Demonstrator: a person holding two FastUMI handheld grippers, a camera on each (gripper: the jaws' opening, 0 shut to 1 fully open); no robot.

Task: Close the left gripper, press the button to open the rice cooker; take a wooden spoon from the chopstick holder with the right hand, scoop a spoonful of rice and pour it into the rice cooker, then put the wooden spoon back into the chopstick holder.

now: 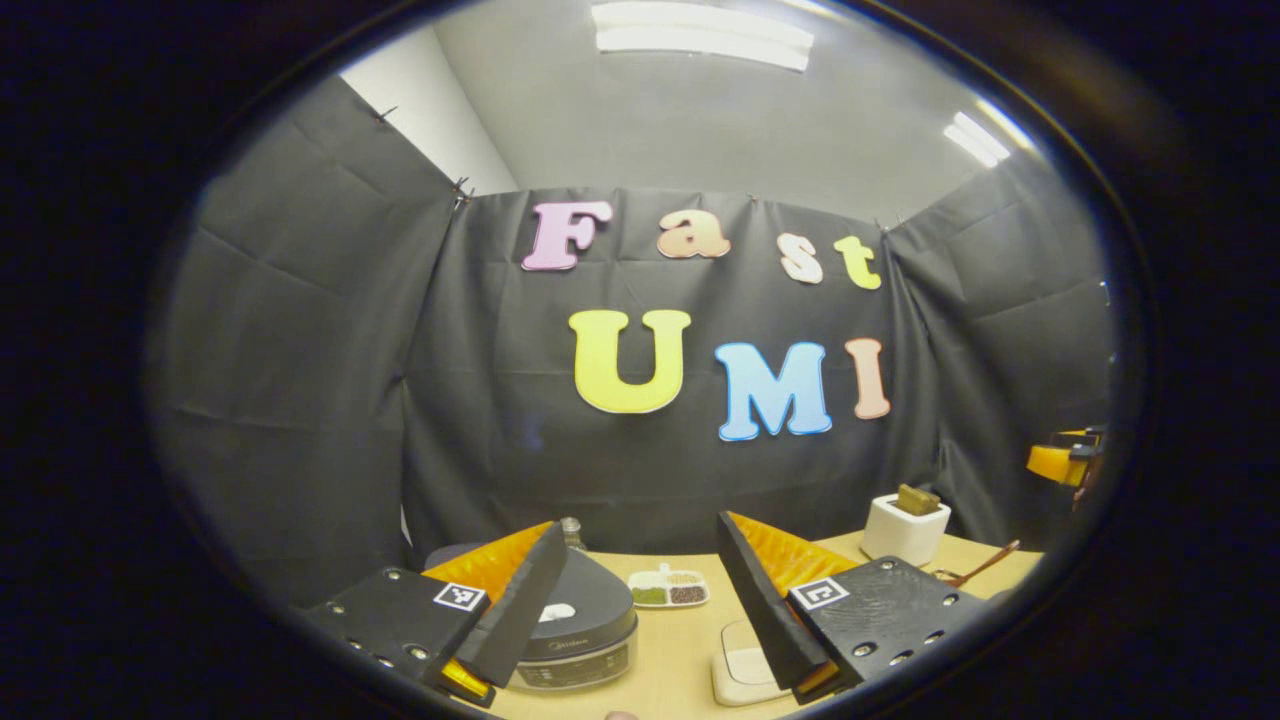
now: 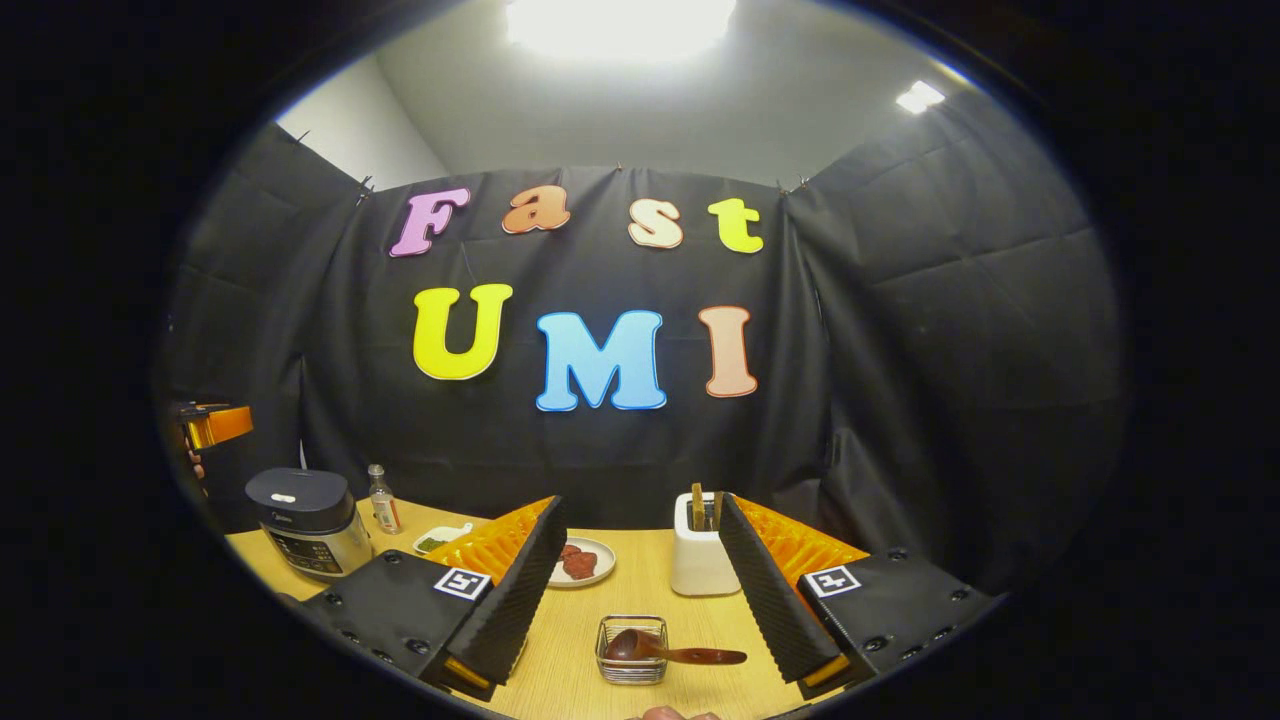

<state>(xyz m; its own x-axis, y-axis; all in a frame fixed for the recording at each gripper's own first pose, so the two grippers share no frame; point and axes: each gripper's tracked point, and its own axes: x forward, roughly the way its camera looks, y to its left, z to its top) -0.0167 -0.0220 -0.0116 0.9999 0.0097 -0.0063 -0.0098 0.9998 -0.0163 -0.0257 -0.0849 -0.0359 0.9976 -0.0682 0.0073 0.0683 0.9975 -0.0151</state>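
We see the left tongs [image 1: 640, 600] spread wide and holding nothing, their ribbed, wedge-shaped fingers raised above a pale wood-grain bench [image 1: 680, 650]. Behind the left finger sits the rice cooker [image 1: 585, 625], a round dark body with a smooth domed lid that is shut; in the right gripper view the same rice cooker [image 2: 305, 525] stands at the far left of the bench, its lower body metallic. Beyond it in the left gripper view lies a small divided dish [image 1: 668, 588] with green and dark fillings. The right tongs [image 2: 640, 600] are likewise wide open and empty. Between their fingers, low on the bench, rests a small square wire basket [image 2: 632, 650], and the wooden spoon [image 2: 665, 650] lies with its rounded bowl inside it and its slim handle reaching out to the right over the rim. Farther back stands the chopstick holder [image 2: 702, 560], a white glossy rounded block with wooden sticks poking from its top. A shallow plate [image 2: 583, 562] with something reddish sits left of it, and a small clear bottle [image 2: 381, 502] stands beside the cooker.
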